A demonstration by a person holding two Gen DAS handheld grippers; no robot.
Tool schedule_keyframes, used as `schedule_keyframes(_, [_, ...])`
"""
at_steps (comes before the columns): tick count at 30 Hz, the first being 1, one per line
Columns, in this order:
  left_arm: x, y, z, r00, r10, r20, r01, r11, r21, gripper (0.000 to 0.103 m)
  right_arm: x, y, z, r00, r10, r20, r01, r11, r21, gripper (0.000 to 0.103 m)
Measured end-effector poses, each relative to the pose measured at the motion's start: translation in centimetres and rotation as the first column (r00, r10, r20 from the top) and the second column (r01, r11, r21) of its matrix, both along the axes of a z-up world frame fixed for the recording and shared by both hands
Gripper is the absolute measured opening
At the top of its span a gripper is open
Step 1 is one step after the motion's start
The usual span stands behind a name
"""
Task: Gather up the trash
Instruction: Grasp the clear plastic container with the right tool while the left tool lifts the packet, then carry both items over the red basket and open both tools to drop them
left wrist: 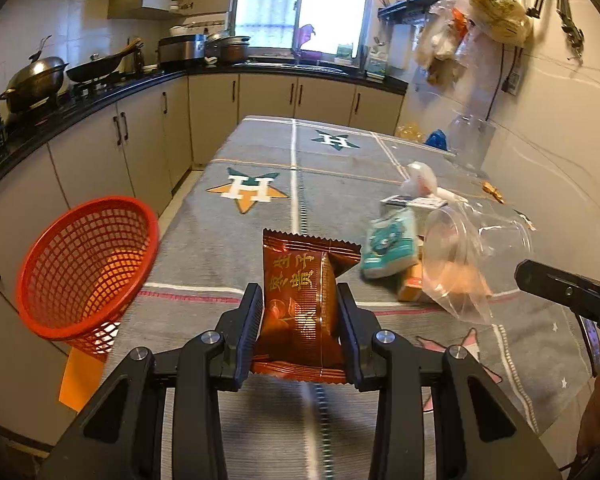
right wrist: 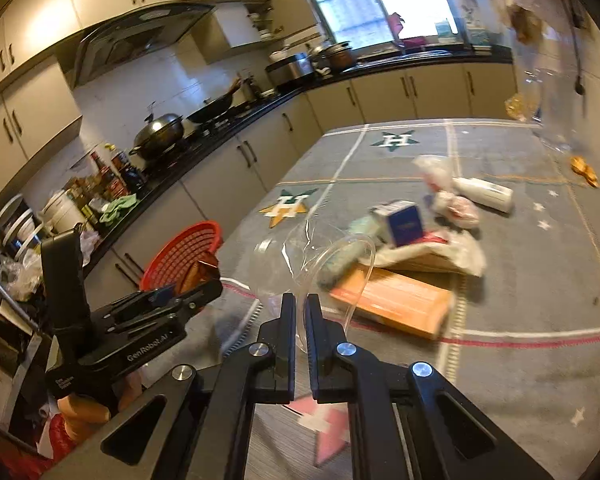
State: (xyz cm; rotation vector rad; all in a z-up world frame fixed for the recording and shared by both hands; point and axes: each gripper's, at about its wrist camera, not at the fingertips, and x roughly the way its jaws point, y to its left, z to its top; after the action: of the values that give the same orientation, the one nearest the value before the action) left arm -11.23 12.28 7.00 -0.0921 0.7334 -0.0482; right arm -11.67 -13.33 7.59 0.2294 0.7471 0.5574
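Two hand-held grippers carrying trash above a grey cloth-covered table (left wrist: 228, 240) beside a red plastic mesh basket (left wrist: 84, 264).

The heap of litter is motion-blurred in both views; only a blue-and-white carton (right wrist: 400, 222) and a flat orange cardboard box (right wrist: 396, 300) read clearly. The left gripper (left wrist: 300, 312) grasps a glossy reddish-brown crimped snack packet (left wrist: 300, 300) between its pads, the printed face legible in the left view only. The right gripper (right wrist: 300, 312), cut off at the left view's edge, is clenched on a crumpled clear plastic cup (right wrist: 328, 264). The basket overhangs the table's left edge, partly hidden in the right view.
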Motion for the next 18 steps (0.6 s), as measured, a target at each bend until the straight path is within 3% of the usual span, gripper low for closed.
schedule_keyframes(18, [-1.4,9.3,1.4,0.985,0.166,0.049,-0.164,0.986,-0.031,0.036,3.1,8.6,0.8,0.988,0.151,-0.012,-0.151,0.988,-0.011,0.006])
